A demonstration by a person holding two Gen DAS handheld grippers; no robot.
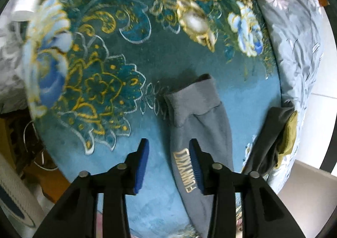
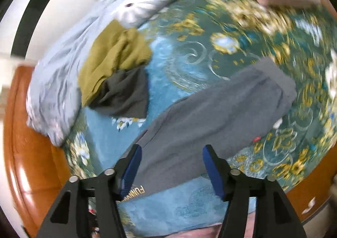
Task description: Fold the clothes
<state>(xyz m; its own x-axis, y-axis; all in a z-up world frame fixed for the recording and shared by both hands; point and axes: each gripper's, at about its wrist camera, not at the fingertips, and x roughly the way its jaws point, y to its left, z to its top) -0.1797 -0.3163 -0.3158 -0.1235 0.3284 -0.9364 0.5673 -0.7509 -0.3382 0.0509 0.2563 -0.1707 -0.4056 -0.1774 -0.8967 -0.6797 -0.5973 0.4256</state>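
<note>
Left wrist view looks steeply down on a bed spread with a teal floral blanket (image 1: 118, 52). The left gripper (image 1: 169, 166) hangs over it with its blue pads parted about halfway and nothing between them but blanket. The grey trousers (image 1: 198, 124) lie just to its right, running forward from under the right-hand finger to a ribbed cuff ahead; gold lettering on the cloth sits right beside that finger's pad.

Right wrist view shows the right gripper (image 2: 171, 169) raised over the same grey trousers (image 2: 221, 107), its jaws standing wide and holding nothing. The garment stretches from beneath the gripper away to its upper right, laid out long and fairly flat, seemingly doubled on itself. Ahead and to the left, well apart from the trousers, a heap of olive and dark grey clothes (image 2: 115, 69) rests against a pale floral quilt (image 2: 61, 82).

The trousers look like soft, thick knit: light, limp, likely to sag and drag on the plush blanket instead of sliding. A pinch through all layers at the cuff end, matched by one at the edge beside it, would probably carry the fold over cleanly; a grip mid-leg would likely let the ends droop.
</note>
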